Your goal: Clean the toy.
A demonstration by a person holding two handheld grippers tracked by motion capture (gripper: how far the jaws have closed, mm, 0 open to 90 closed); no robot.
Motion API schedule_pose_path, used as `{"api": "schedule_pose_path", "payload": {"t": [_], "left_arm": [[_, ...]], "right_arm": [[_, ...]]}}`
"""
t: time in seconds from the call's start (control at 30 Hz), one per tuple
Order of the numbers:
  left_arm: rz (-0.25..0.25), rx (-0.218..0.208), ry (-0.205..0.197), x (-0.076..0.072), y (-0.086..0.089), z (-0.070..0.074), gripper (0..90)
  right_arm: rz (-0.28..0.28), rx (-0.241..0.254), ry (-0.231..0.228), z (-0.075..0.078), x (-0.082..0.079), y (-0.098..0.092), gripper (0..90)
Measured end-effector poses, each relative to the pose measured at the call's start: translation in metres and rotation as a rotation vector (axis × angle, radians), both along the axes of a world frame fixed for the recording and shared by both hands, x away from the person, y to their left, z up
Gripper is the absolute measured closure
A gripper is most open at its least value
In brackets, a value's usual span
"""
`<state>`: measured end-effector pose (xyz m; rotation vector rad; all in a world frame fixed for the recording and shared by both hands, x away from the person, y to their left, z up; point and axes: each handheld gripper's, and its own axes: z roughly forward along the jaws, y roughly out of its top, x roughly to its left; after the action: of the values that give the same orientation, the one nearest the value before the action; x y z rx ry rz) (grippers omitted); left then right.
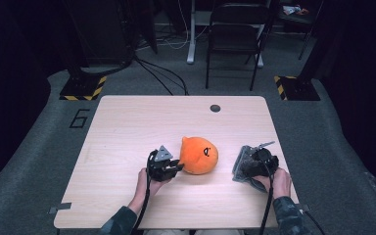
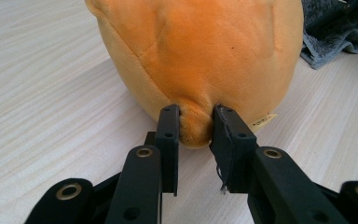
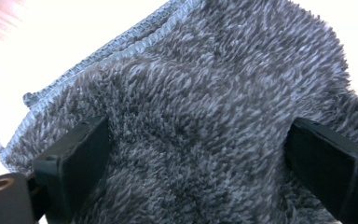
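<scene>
An orange round plush toy (image 1: pixel 199 155) with a small dark face lies near the middle of the wooden table (image 1: pixel 137 122). My left gripper (image 1: pixel 177 167) sits at its left side. In the left gripper view its jaws pinch a small fold at the base of the plush toy (image 2: pixel 200 56), so the left gripper (image 2: pixel 196 126) is shut on it. A grey fuzzy cloth (image 1: pixel 240 164) lies to the right of the toy. My right gripper (image 1: pixel 252 164) rests over it. In the right gripper view the grey cloth (image 3: pixel 205 93) spreads between the wide-apart jaws of the right gripper (image 3: pixel 196 144), which is open.
A small dark round grommet (image 1: pixel 215 108) sits near the table's far edge. Beyond the table stand a black chair (image 1: pixel 235 34) and two bases with yellow-black stripes (image 1: pixel 84 88). A corner of the grey cloth (image 2: pixel 335 28) shows behind the plush in the left gripper view.
</scene>
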<state>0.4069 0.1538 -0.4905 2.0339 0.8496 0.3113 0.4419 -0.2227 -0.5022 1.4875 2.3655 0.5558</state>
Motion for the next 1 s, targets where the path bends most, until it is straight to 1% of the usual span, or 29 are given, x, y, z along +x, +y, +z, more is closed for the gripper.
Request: {"api": "schedule_pose_path", "payload": {"t": [0.07, 0.13, 0.2, 0.23, 0.3, 0.33, 0.4, 0.43, 0.53, 0.57, 0.6, 0.67, 0.7, 0.73, 0.77, 0.8, 0.83, 0.87, 0.93, 0.97, 1.0], "left_arm": [[-0.006, 0.0, 0.003, 0.0, 0.0, 0.0, 72.3], [-0.006, -0.004, 0.004, 0.0, 0.0, 0.0, 72.3], [-0.014, 0.002, 0.002, 0.001, 0.0, -0.001, 72.6], [-0.01, -0.002, 0.006, 0.001, 0.0, -0.001, 72.6], [-0.011, -0.003, 0.006, 0.001, 0.001, -0.001, 72.7], [-0.007, -0.01, 0.012, 0.0, 0.0, -0.002, 72.7], [-0.01, -0.007, 0.01, 0.001, 0.001, -0.002, 72.8], [-0.011, -0.006, 0.009, 0.001, 0.001, -0.002, 72.8], [-0.01, -0.011, 0.015, 0.001, 0.002, -0.002, 72.8], [-0.012, -0.01, 0.018, 0.001, 0.002, -0.002, 72.8], [-0.012, -0.004, 0.014, 0.001, 0.002, -0.002, 72.8], [-0.011, 0.005, 0.007, 0.001, 0.002, -0.002, 73.1], [-0.012, 0.008, 0.006, 0.002, 0.002, -0.002, 73.6], [-0.01, 0.006, 0.007, 0.002, 0.002, -0.002, 74.0], [-0.006, -0.006, 0.012, 0.002, 0.002, -0.002, 74.4], [-0.006, -0.007, 0.015, 0.002, 0.003, -0.003, 75.3], [-0.004, -0.004, 0.016, 0.002, 0.004, -0.003, 76.1], [-0.002, -0.011, 0.017, 0.001, 0.005, -0.003, 76.7], [-0.002, -0.007, 0.013, 0.001, 0.005, -0.003, 77.5], [-0.001, -0.015, 0.015, 0.001, 0.005, -0.003, 77.9], [-0.005, -0.017, 0.014, 0.002, 0.005, -0.003, 78.2]], "right_arm": [[-0.033, 0.006, 0.019, 0.0, 0.001, 0.001, 7.5], [-0.037, 0.01, 0.022, 0.001, 0.0, 0.001, 8.2], [-0.068, 0.008, 0.028, 0.0, 0.0, 0.001, 4.5], [-0.082, 0.002, 0.029, -0.001, 0.001, 0.001, 2.4], [-0.091, 0.004, 0.028, -0.001, 0.001, 0.001, 3.4], [-0.097, 0.013, 0.027, -0.001, 0.0, 0.0, 6.7], [-0.101, 0.025, 0.018, 0.001, 0.0, -0.001, 14.9], [-0.12, 0.037, 0.022, 0.002, -0.001, -0.001, 18.4], [-0.124, 0.047, 0.002, 0.004, -0.001, -0.007, 30.2], [-0.136, 0.056, -0.003, 0.004, -0.003, -0.009, 34.5], [-0.147, 0.068, -0.009, 0.005, -0.004, -0.011, 40.0], [-0.152, 0.091, -0.04, 0.005, -0.005, -0.016, 56.6], [-0.149, 0.104, -0.044, 0.005, -0.005, -0.016, 63.5], [-0.141, 0.103, -0.05, 0.005, -0.005, -0.016, 67.4], [-0.144, 0.104, -0.049, 0.005, -0.005, -0.016, 70.2], [-0.137, 0.101, -0.053, 0.005, -0.004, -0.015, 72.6], [-0.141, 0.092, -0.048, 0.006, -0.004, -0.013, 74.4], [-0.133, 0.077, -0.048, 0.007, -0.003, -0.011, 75.8], [-0.124, 0.063, -0.049, 0.01, -0.004, -0.008, 76.7], [-0.119, 0.061, -0.046, 0.011, -0.004, -0.006, 77.0], [-0.114, 0.06, -0.054, 0.012, -0.005, -0.006, 77.1]]}}
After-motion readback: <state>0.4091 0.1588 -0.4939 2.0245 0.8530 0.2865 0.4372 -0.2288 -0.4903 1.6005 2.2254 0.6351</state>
